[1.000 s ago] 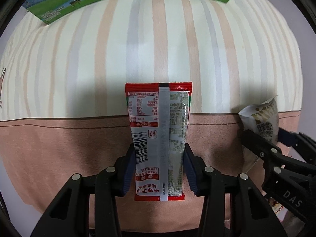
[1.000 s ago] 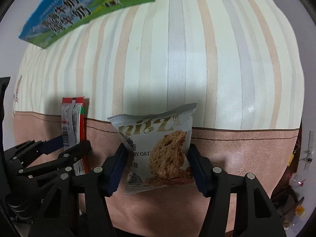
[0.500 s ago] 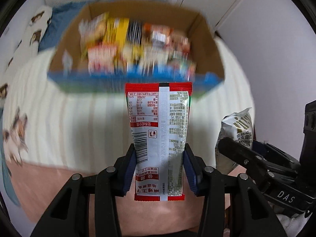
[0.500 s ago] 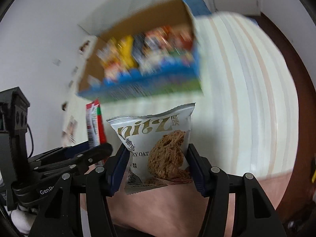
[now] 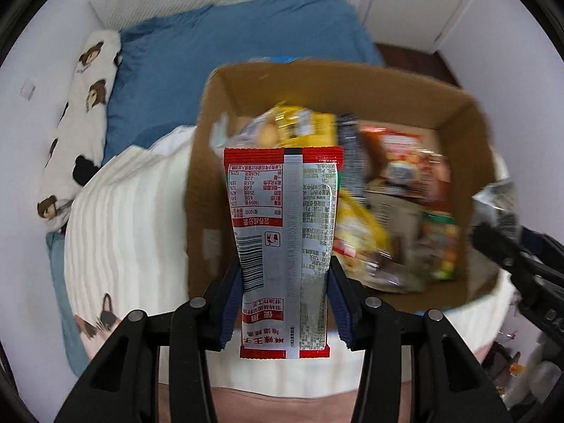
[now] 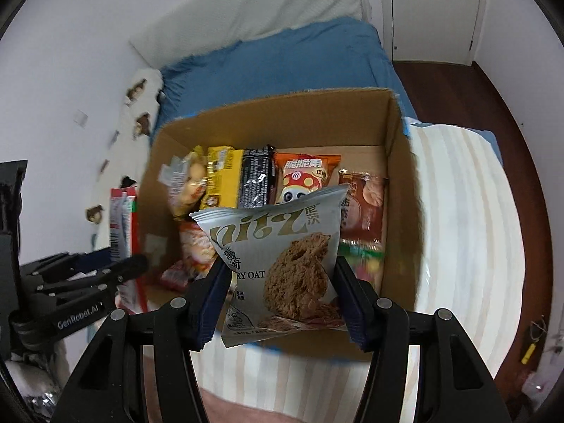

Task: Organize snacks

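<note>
Right wrist view: the right gripper [image 6: 280, 287], its fingers [image 6: 347, 299] clamped on a silver oat-biscuit packet [image 6: 278, 261], is now hanging over the open cardboard box [image 6: 402, 190] of snacks on the bed, where a second ago only striped bedding was filling the frame. Beside it, the left gripper [image 5: 285, 303] is pinching a red-and-silver sachet [image 5: 283, 243] above the box's near-left corner, so both drops are looking imminent.

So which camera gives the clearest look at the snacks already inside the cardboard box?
The right wrist view: the cardboard box is sharp there, with its packed snacks readable above the held oat cookie packet. In the left wrist view the box is motion-blurred and the held red sachet covers part of it.
</note>
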A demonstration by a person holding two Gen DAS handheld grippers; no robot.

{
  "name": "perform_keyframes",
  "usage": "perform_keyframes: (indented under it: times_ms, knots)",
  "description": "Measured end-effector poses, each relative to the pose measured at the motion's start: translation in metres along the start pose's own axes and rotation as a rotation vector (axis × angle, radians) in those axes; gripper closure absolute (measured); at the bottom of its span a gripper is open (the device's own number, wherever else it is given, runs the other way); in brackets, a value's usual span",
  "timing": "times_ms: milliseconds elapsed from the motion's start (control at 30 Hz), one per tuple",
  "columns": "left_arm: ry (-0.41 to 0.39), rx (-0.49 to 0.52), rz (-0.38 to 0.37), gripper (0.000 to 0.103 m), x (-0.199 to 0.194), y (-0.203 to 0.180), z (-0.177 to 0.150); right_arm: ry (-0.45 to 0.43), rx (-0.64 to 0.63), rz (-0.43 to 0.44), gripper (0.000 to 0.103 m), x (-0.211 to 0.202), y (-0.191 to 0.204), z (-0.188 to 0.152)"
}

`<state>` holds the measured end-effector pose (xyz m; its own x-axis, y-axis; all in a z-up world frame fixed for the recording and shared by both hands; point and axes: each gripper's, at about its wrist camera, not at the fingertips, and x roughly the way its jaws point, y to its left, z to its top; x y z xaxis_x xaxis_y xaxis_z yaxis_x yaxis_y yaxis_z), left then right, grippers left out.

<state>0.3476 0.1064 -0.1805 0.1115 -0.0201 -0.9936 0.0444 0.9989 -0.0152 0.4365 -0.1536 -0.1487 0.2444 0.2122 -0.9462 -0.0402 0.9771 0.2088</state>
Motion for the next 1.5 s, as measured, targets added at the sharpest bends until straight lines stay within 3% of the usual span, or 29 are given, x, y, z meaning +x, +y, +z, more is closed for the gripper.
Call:
perform_keyframes:
  times_ms: [167,233,300,400,633,1033,1100,1500]
  knots:
    - [0.117,-0.019,-0.003,0.058,0.052,0.020,0.017,0.083,0.022,-0.019,0.041,0.051,-0.004,0.011]
    - [0.136,-0.025,-0.009,0.054,0.063,0.022,0.018,0.117,0.032,-0.046,0.036,0.069,-0.004,0.014]
    - [0.143,-0.037,0.005,0.032,0.072,0.026,0.017,0.119,0.023,-0.086,0.015,0.075,-0.003,0.013]
    - [0.134,-0.056,-0.057,0.017,0.078,0.028,0.016,0.127,0.028,-0.099,0.007,0.081,-0.005,0.011]
    - [0.089,-0.065,-0.059,0.016,0.071,0.020,0.005,0.113,0.029,-0.124,0.005,0.080,-0.009,0.000]
    - [-0.074,-0.088,-0.080,0.015,0.018,0.012,-0.024,0.009,0.005,-0.132,0.003,0.031,-0.002,-0.029]
    - [-0.120,-0.077,-0.066,0.000,0.007,0.008,-0.032,-0.025,-0.007,-0.138,0.000,0.020,0.000,-0.037]
    - [-0.348,-0.066,-0.037,0.000,-0.071,-0.002,-0.101,-0.193,-0.011,-0.126,0.000,-0.053,0.003,-0.098]
